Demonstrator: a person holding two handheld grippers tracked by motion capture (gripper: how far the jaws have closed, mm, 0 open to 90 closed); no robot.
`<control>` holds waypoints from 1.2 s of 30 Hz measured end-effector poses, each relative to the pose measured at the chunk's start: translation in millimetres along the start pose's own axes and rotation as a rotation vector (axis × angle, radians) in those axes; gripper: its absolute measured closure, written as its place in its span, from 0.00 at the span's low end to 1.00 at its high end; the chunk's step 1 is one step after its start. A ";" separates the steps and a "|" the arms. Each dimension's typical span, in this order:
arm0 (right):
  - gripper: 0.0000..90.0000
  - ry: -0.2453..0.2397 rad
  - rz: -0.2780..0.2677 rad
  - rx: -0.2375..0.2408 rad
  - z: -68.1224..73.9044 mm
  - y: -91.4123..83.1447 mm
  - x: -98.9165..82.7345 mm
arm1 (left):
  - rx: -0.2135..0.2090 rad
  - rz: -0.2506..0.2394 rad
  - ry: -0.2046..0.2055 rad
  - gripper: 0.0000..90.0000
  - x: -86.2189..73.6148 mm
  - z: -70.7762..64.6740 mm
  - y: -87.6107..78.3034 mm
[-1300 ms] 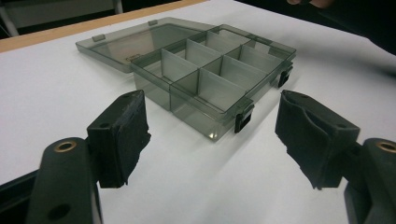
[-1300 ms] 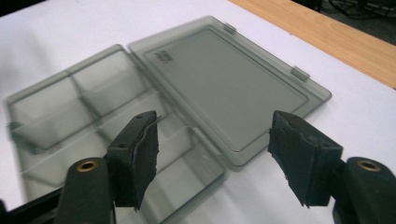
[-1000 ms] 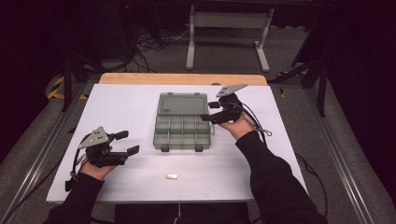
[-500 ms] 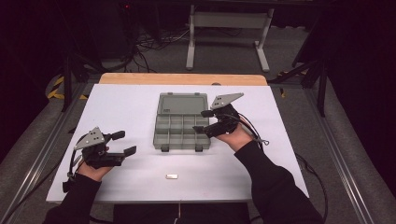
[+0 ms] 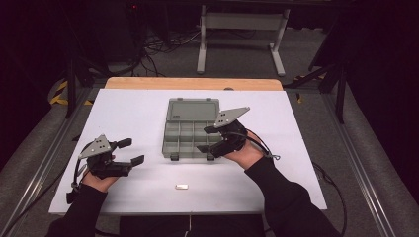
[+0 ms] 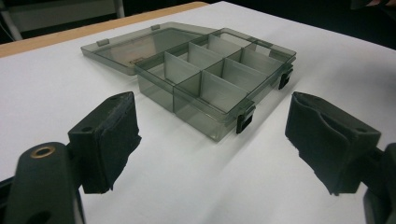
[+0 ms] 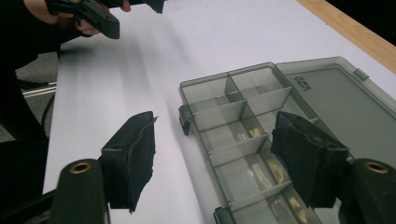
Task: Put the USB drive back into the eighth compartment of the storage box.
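A smoky clear organizer box (image 5: 190, 131) lies mid-table, its lid folded flat toward the back. A few compartments hold small pale pieces (image 7: 254, 133). My right gripper (image 5: 204, 139) hovers open over the box's front right part. In the right gripper view (image 7: 215, 158) one jaw stands over the compartments (image 7: 243, 116) and the other over the white sheet beside the latched front wall. My left gripper (image 5: 132, 151) rests open at the left, aimed at the box (image 6: 205, 74); its jaws have just been opening a little, with nothing between them. A small white piece (image 5: 182, 186) lies near the front edge.
The white sheet (image 5: 138, 113) covers the table, and a wooden strip (image 5: 192, 83) shows along the back edge. Metal rails run down both sides. Behind the table stand a metal frame (image 5: 239, 22) and floor cables. My left gripper also appears far off (image 7: 93, 14) in the right gripper view.
My right gripper has moved left from beside the box's right side to above its front right compartments. The left hand has stayed where it was.
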State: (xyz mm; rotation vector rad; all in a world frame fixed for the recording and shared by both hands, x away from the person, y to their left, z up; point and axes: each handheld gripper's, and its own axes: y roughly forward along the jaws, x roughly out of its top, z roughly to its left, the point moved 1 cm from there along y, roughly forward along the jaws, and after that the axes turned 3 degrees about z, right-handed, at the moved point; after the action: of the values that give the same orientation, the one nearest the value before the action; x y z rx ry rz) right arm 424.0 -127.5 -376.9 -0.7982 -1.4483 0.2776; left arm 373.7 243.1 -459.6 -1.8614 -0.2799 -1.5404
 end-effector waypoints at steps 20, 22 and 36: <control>0.36 -0.079 0.111 0.091 28.5 23.4 7.8 | -0.001 0.003 0.008 0.20 -0.4 -0.9 1.1; 0.36 -0.089 0.122 0.103 30.9 26.6 8.6 | -0.001 0.004 0.013 0.20 -0.3 -0.7 1.1; 0.35 -0.138 0.244 0.153 47.2 53.0 7.9 | -0.001 0.002 0.012 0.20 -0.4 -0.6 0.9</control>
State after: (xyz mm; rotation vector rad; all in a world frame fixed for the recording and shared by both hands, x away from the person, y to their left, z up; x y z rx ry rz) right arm 395.9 -69.6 -407.9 -0.8436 -1.4385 0.6328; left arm 373.7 242.2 -460.2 -1.8517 -0.2717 -1.5501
